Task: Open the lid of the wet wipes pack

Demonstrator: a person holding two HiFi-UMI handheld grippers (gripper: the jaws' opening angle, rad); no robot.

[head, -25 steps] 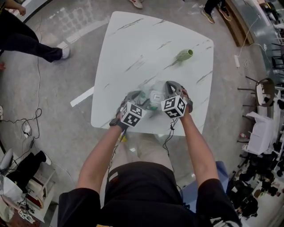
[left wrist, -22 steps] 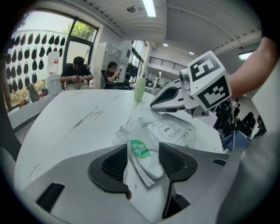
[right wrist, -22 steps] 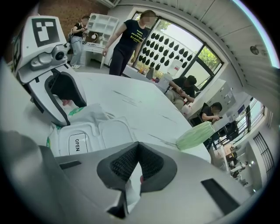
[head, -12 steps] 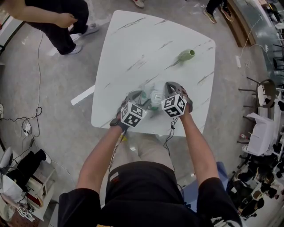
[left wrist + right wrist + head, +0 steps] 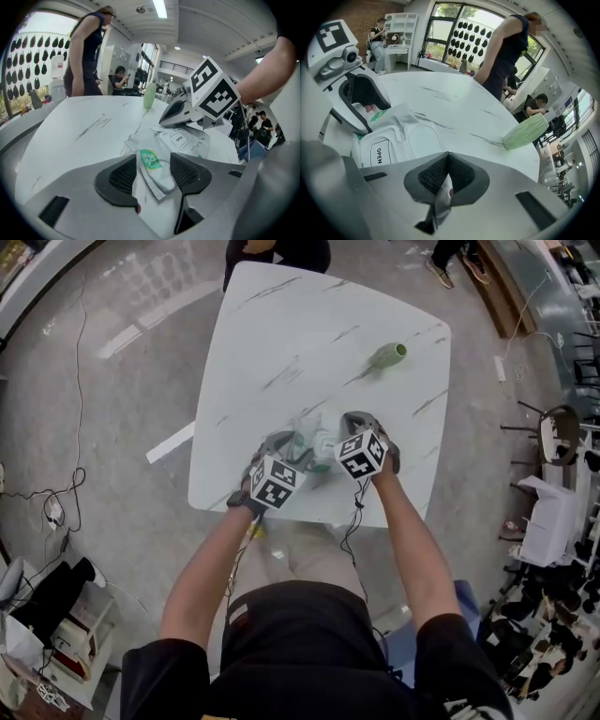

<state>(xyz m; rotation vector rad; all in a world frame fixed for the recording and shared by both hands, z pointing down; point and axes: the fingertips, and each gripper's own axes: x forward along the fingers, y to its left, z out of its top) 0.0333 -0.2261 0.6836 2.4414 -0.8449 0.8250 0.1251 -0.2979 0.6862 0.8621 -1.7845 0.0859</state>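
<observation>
The wet wipes pack (image 5: 317,441) lies near the middle of the head view, close to the white table's (image 5: 309,324) lower edge. The left gripper (image 5: 157,171) is half open, its pads clamping the pack's end. The right gripper (image 5: 446,176) is closed tight on a thin film flap, seemingly the pack's edge. The OPEN label (image 5: 379,152) lies flat.

White wet wipes pack (image 5: 162,157), lid (image 5: 401,143) shut, flat

open table (image 5: 281,324) beyond the pack (image 5: 317,441); green vase (image 5: 388,356) at far right
</observation>
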